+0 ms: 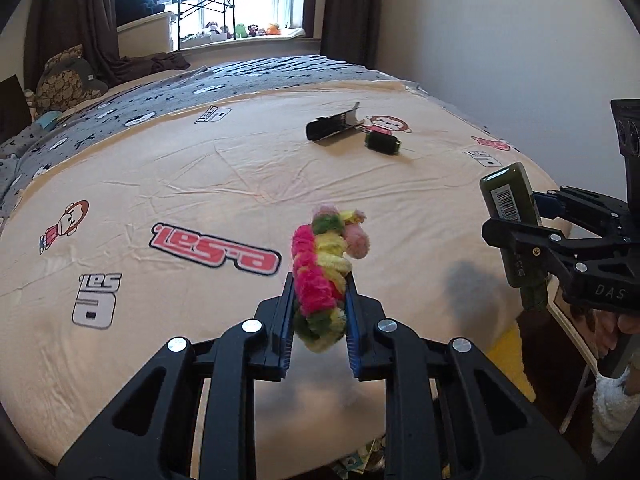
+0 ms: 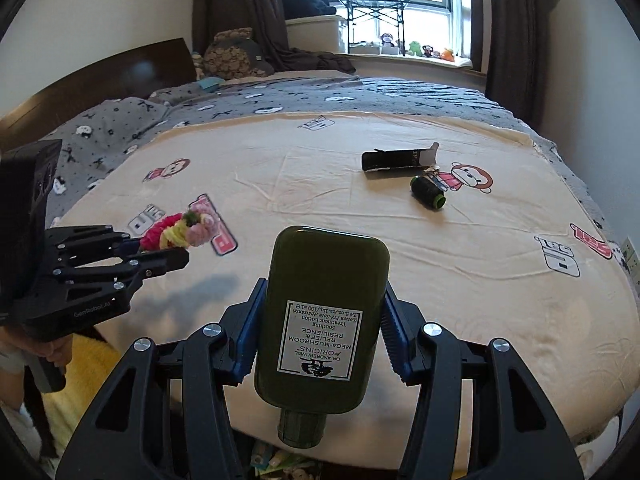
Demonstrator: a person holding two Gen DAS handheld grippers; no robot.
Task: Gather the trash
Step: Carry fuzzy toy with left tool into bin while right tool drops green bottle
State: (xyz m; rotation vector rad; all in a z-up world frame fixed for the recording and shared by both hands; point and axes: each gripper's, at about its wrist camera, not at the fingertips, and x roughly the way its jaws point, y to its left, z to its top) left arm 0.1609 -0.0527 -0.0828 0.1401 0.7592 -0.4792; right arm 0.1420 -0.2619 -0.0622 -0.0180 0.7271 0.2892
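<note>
Left gripper (image 1: 320, 280): jaws clamped tight on a fluffy scrunchie (image 1: 324, 264) of pink, yellow and green yarn. The scrunchie sits between the blue pads and sticks out past the fingertips, clear of the bed sheet (image 1: 200, 184) below. From the right wrist view the same gripper (image 2: 168, 250) shows at the left edge, the scrunchie (image 2: 180, 232) bunched at its tip.

Right gripper (image 2: 324, 304): pads press both sides of a dark green lotion bottle (image 2: 324, 320), held above the near edge of the bed with its cap towards the camera and its white label upside down. The left wrist view shows this gripper (image 1: 516, 232) at the right edge, with the bottle (image 1: 512, 208) upright in its fingers, barcode outward.

Remaining on the cream sheet, towards the far right of the bed: an opened black carton (image 2: 396, 160) lying on its side, flap raised, and just beside it a small dark jar or spool with a green end (image 2: 428, 192), also on its side. Both lie near a printed monkey figure (image 2: 468, 178). The two items are close together but apart, and well away from both grippers.

A grey patterned blanket (image 2: 240, 104) covers the far part of the bed.
</note>
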